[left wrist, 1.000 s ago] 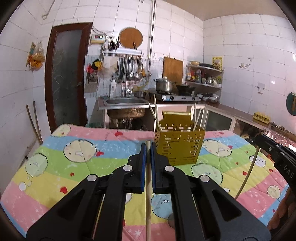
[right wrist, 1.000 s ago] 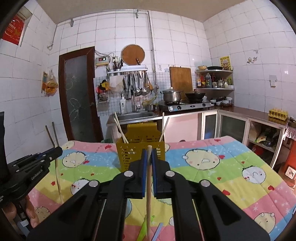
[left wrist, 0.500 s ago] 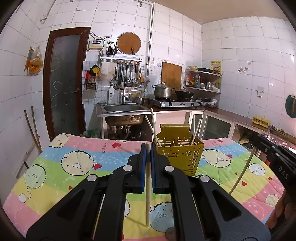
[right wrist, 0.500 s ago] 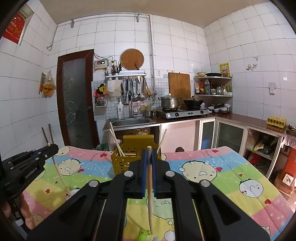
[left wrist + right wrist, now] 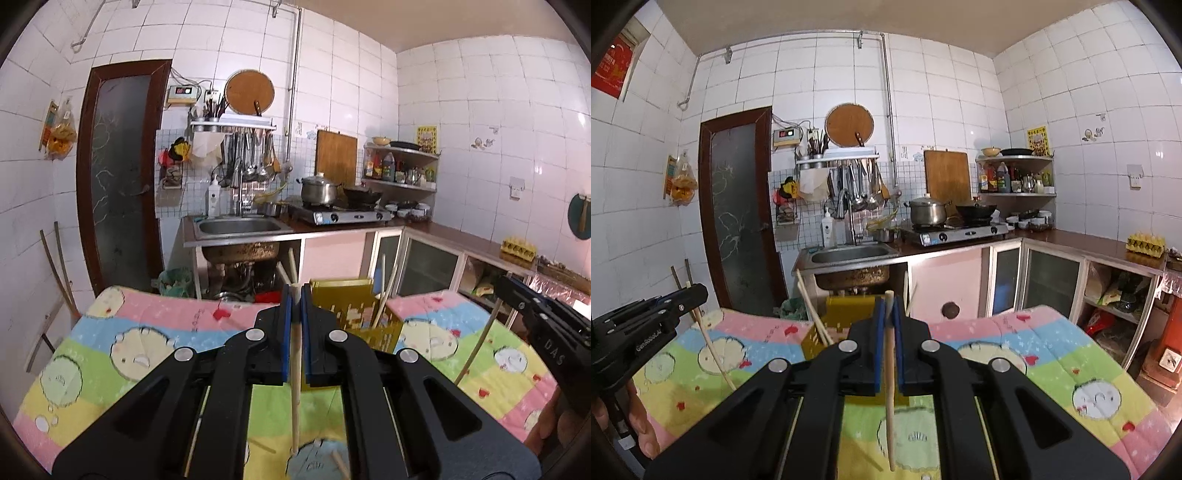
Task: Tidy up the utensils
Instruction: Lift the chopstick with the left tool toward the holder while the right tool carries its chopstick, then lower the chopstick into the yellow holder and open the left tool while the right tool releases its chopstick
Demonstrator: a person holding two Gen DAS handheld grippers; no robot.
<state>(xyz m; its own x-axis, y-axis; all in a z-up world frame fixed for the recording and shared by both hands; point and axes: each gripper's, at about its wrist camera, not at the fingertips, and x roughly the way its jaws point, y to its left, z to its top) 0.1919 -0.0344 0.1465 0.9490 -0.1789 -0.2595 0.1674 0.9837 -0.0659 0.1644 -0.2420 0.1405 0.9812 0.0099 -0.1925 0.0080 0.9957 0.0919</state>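
Observation:
My left gripper (image 5: 295, 295) is shut on a pale wooden chopstick (image 5: 294, 387) that hangs down between its blue pads. My right gripper (image 5: 889, 306) is likewise shut on a second chopstick (image 5: 890, 402), held upright. Both are lifted above the table. Just beyond each gripper stands the yellow perforated utensil holder (image 5: 354, 317), with a few chopsticks leaning in it; in the right wrist view the holder (image 5: 846, 314) is mostly hidden behind my jaws. The right gripper (image 5: 546, 325) shows at the edge of the left view, and the left gripper (image 5: 646, 325) at the left edge of the right wrist view.
A table with a pastel cartoon cloth (image 5: 129, 354) lies below. Loose chopsticks (image 5: 338, 463) rest on it near the front. Behind are a steel sink (image 5: 236, 229), a gas stove with a pot (image 5: 321, 192), cabinets and a dark door (image 5: 118, 177).
Both grippers rose with their chopsticks, whose lower ends now hang clear of the cloth. The yellow holder sits lower in both views, partly behind the jaws.

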